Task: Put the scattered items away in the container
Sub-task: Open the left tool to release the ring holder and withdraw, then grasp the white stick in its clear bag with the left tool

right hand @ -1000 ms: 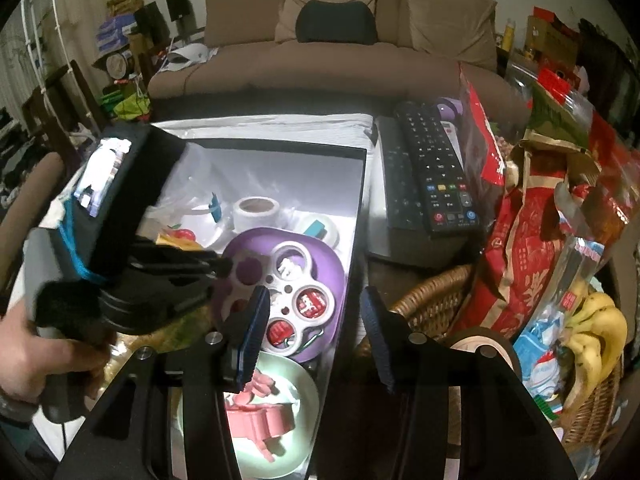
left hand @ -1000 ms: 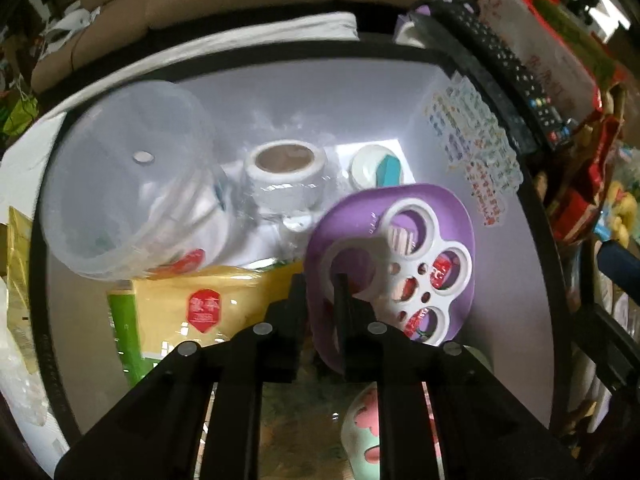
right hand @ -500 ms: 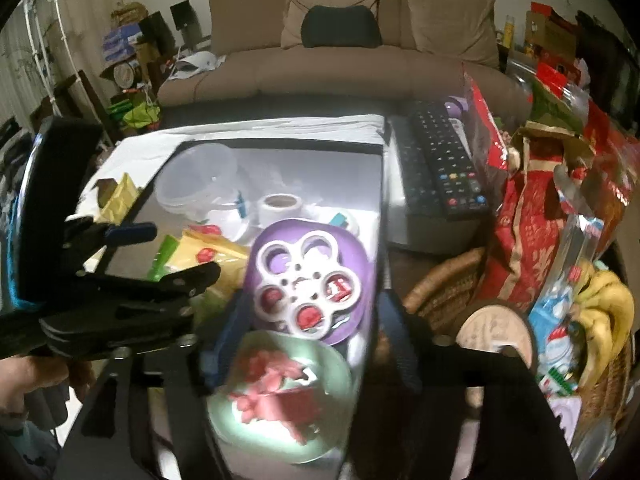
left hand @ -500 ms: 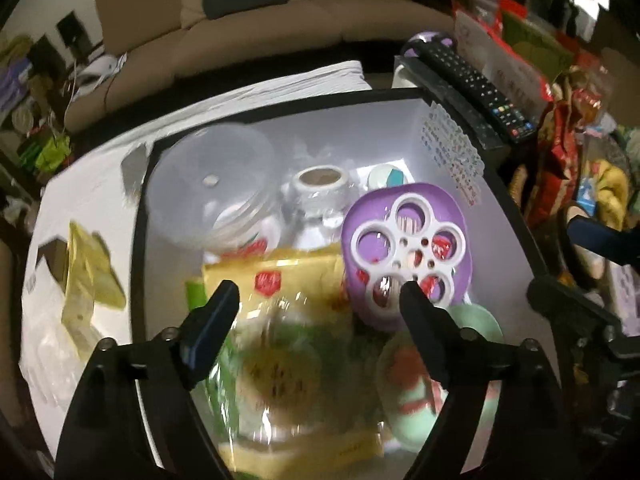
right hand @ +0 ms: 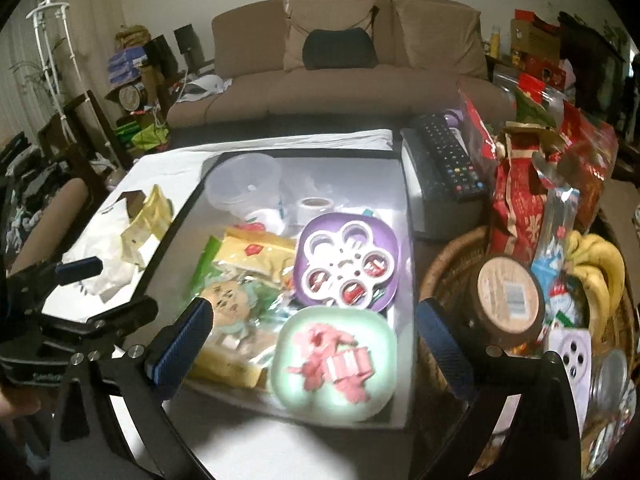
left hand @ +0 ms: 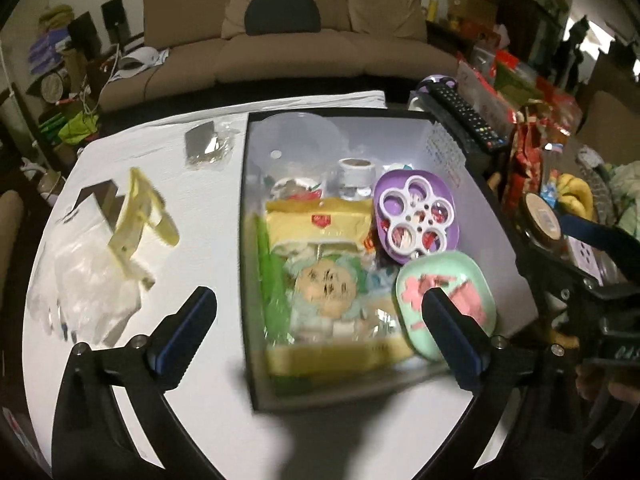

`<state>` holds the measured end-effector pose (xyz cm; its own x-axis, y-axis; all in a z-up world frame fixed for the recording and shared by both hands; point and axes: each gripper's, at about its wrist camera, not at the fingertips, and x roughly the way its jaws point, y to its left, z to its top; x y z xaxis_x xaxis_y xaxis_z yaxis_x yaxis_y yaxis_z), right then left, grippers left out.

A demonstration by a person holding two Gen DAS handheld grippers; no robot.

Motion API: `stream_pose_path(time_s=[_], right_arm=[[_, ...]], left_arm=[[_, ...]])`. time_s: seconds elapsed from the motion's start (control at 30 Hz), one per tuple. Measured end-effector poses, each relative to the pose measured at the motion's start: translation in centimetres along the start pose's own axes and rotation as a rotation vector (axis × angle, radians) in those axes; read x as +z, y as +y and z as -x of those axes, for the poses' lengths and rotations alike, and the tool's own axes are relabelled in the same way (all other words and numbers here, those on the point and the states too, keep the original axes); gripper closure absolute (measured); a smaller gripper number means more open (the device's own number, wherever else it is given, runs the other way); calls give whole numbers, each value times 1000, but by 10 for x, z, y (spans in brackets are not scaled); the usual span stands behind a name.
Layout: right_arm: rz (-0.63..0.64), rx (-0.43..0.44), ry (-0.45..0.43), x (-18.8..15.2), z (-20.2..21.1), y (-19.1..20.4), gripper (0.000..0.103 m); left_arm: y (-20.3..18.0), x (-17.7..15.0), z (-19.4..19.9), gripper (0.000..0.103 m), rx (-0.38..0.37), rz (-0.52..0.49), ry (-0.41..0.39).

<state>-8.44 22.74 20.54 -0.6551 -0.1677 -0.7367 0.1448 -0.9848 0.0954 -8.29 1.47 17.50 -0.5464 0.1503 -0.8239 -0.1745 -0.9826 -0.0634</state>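
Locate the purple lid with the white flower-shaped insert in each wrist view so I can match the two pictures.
Left wrist view: the purple lid lies right of centre, in the container's far right part.
Right wrist view: the purple lid lies near the centre, just above the green dish.
Shared landmark: the green dish with pink pieces sits directly in front of the lid in both views.

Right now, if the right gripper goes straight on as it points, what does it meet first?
Probably the mint green dish at the near end of the container; it lies between the opening, empty jaws, though depth is unclear.
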Motion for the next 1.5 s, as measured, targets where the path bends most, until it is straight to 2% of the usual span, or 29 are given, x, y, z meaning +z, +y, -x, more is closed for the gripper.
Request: stream_pose_path(time_s=[0.13, 0.4, 0.7, 0.9, 1.23, 1.37, 1.5], right_arm=[[4, -7, 7, -14, 10, 13, 0], [-19, -8, -35, -34, 43, 32, 0], [-4, 9, -37, -57, 58, 65, 0], [41, 49, -31, -77, 56, 105, 0], [172, 179, -55, -109, 49, 194, 0], [218, 226, -45, -124, 37, 229, 0], [265, 240, -13, -140, 19, 253, 0]], left_arm=[[11, -20, 13, 0, 10, 23, -1], [30, -53, 46, 0, 24, 61, -21], [61, -92, 78, 0, 37, 99, -54], [115, -131, 97, 0, 80, 166, -83], [255, -207, 83, 0, 197, 428, -54], [285, -227, 65, 0, 155, 510, -12], [285, -232, 50, 1, 108, 510, -2]])
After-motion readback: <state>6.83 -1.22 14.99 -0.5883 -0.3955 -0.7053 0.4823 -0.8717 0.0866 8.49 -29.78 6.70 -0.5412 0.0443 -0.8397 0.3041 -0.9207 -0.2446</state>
